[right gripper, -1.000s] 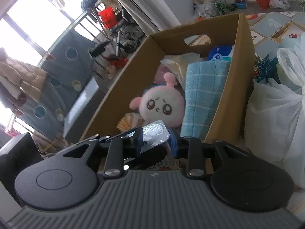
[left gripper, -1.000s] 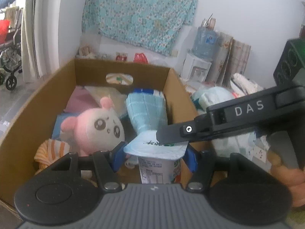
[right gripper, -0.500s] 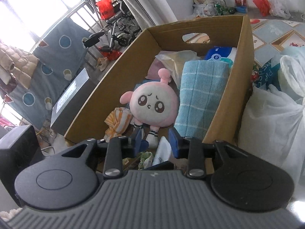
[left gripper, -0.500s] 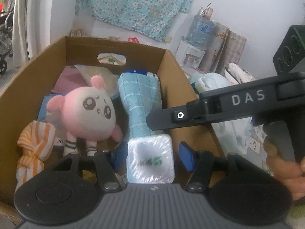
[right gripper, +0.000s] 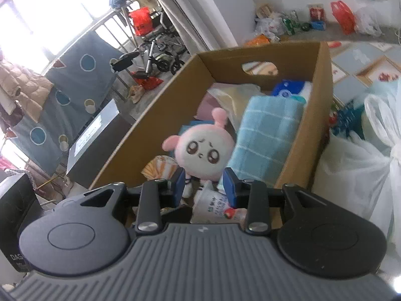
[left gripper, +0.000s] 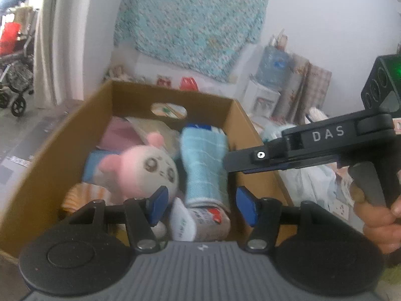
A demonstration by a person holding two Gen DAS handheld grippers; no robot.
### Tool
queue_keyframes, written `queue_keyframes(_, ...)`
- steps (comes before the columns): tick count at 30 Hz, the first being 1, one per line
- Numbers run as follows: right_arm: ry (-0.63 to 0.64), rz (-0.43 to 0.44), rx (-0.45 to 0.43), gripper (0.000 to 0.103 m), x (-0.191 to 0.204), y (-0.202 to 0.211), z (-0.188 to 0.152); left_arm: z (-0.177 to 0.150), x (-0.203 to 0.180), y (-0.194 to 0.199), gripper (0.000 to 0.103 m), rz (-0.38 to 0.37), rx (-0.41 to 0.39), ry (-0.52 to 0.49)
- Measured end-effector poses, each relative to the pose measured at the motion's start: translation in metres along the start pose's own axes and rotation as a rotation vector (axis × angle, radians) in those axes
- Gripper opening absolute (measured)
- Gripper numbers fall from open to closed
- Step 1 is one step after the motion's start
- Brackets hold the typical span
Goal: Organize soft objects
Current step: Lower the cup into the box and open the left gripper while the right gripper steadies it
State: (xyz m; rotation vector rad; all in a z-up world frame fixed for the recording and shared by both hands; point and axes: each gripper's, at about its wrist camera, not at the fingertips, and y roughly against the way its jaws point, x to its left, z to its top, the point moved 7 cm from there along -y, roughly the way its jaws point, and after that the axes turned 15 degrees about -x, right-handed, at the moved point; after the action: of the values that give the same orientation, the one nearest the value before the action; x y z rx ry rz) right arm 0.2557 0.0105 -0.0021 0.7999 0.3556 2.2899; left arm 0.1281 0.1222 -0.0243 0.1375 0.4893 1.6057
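A cardboard box point(left gripper: 50, 150) point(right gripper: 155, 115) holds a pink round plush point(left gripper: 140, 170) point(right gripper: 203, 153), a rolled light-blue towel point(left gripper: 203, 163) point(right gripper: 265, 135), an orange striped cloth point(left gripper: 82, 195) point(right gripper: 160, 168) and a white tissue pack point(left gripper: 198, 220) point(right gripper: 215, 205) lying at the near end. My left gripper point(left gripper: 200, 208) is open and empty just above the pack. My right gripper point(right gripper: 204, 185) is open and empty over the near end of the box; its body shows in the left wrist view point(left gripper: 313, 148).
White plastic bags point(right gripper: 363, 165) sit right of the box. A dark box point(right gripper: 97, 140) and a wheelchair point(right gripper: 155, 52) stand to the left. A water dispenser point(left gripper: 265, 92) stands by the far wall under a floral cloth point(left gripper: 190, 27).
My left gripper has let go of the tissue pack, which now lies in the box's near end. Both grippers have pulled back and up a little.
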Motion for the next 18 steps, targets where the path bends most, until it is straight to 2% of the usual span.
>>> queue_keyframes(6,0.062,-0.002,0.072,0.032,0.018,-0.018,-0.001,0.007,0.021,0.031,0.070,0.064,-0.062,-0.014)
queue_keyframes(13,0.196,-0.044,0.234,0.032,0.033,-0.064,-0.020,0.009,0.052,0.071,0.074,0.165,-0.132,-0.041)
queue_keyframes(18,0.308,-0.082,0.328,0.032,0.044,-0.088,-0.037,0.005,0.072,0.087,0.074,0.206,-0.146,-0.016)
